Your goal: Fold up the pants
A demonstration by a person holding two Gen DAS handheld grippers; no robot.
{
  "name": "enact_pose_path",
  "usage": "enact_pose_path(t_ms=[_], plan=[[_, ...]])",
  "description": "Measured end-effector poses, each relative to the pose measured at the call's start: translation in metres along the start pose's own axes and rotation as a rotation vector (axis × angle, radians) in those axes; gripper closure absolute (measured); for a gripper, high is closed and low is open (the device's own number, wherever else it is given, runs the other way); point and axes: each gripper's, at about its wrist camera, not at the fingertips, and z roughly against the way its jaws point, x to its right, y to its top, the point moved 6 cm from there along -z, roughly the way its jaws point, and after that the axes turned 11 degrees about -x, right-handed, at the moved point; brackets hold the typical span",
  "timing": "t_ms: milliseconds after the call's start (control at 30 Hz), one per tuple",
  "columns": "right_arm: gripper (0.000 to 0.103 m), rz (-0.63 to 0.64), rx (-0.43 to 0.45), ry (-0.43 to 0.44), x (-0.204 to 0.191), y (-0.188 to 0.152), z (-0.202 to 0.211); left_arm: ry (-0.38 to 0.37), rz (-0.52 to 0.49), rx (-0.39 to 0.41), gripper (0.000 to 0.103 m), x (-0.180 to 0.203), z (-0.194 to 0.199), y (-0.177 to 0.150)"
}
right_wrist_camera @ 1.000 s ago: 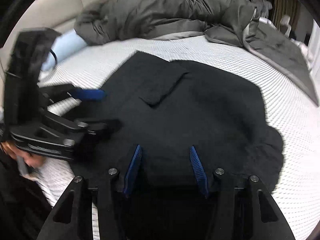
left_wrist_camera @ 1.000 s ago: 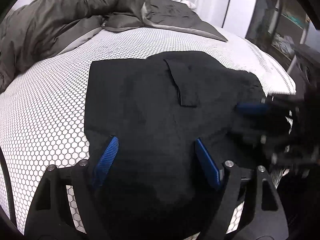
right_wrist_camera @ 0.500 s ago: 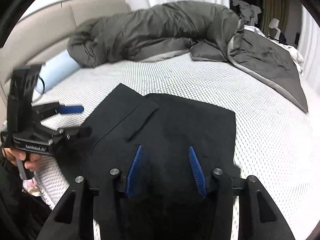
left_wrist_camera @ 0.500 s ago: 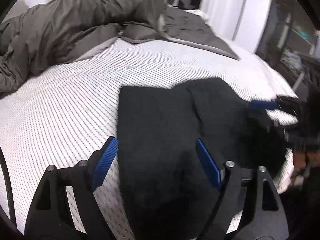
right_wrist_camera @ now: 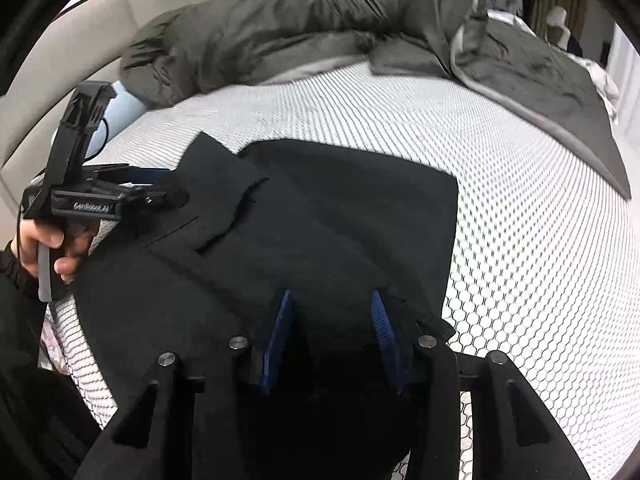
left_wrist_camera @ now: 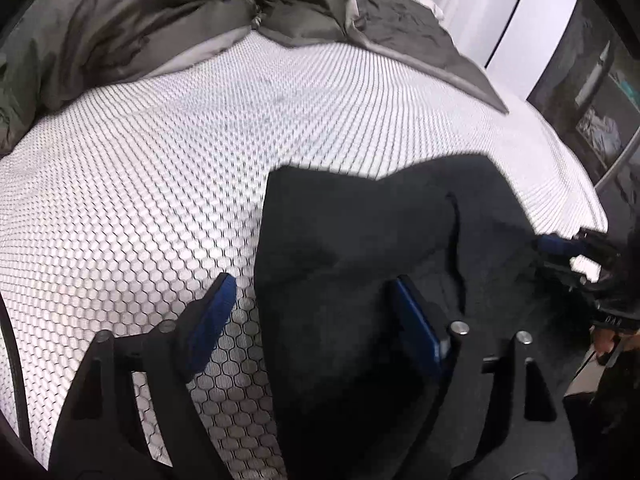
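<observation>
Your right claw [right_wrist_camera: 330,334] had just been closing with pants [right_wrist_camera: 320,220] between its still-parted pads, your left claw [left_wrist_camera: 312,320] gaped at nine o'clock; a shallow pinch there risked the fold slipping onto the bed [right_wrist_camera: 520,240].

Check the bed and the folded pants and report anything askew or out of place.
The black pants are not squared up: a pointed flap sticks out past the far edge, and the near part bunches in creases. A rumpled grey duvet is heaped at the far side of the honeycomb-patterned bed.
</observation>
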Motion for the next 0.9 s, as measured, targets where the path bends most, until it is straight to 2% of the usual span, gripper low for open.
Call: enact_pose_path(t_ms=[100,167,200,233,333,400,500,567,633,733,833,867,900], plan=[[0.057,-0.036,0.067,0.058,-0.002,0.010,0.019,-0.037,0.012,0.073,0.026,0.006,0.014,0.017],[0.057,-0.051,0.091,0.019,-0.003,0.023,0.022,0.003,0.023,0.080,0.026,0.007,0.008,0.030],[0.057,-0.050,0.088,0.003,-0.006,0.028,0.018,0.020,0.032,0.068,0.030,0.006,0.001,0.034],[0.057,-0.040,0.072,-0.013,-0.012,0.037,0.010,0.036,0.047,0.036,0.035,0.003,-0.010,0.038],[0.059,0.008,-0.030,-0.027,-0.027,0.035,-0.023,0.012,0.100,-0.040,0.037,-0.007,-0.038,0.038],[0.071,0.039,-0.097,-0.085,-0.026,0.029,-0.041,-0.041,0.132,-0.047,0.036,-0.013,-0.042,0.036],[0.073,0.050,-0.087,-0.124,-0.016,0.016,-0.031,-0.036,0.135,-0.028,0.030,-0.018,-0.037,0.034],[0.074,0.027,-0.055,-0.077,-0.006,0.005,-0.014,-0.042,0.177,-0.012,0.028,-0.026,-0.030,0.031],[0.072,0.011,-0.020,-0.022,-0.006,-0.005,0.003,-0.099,0.226,0.001,0.028,-0.036,-0.023,0.029],[0.064,-0.020,0.031,0.008,0.002,-0.020,0.027,-0.124,0.265,0.005,0.028,-0.048,-0.011,0.009],[0.039,-0.084,0.063,0.091,0.017,-0.032,0.044,-0.124,0.254,0.030,0.028,-0.044,0.010,-0.012],[0.022,-0.113,0.043,0.135,0.022,-0.035,0.040,-0.120,0.250,0.032,0.028,-0.045,0.013,-0.018],[0.020,-0.139,0.020,0.162,0.025,-0.036,0.036,-0.120,0.252,0.029,0.028,-0.045,0.015,-0.025]])
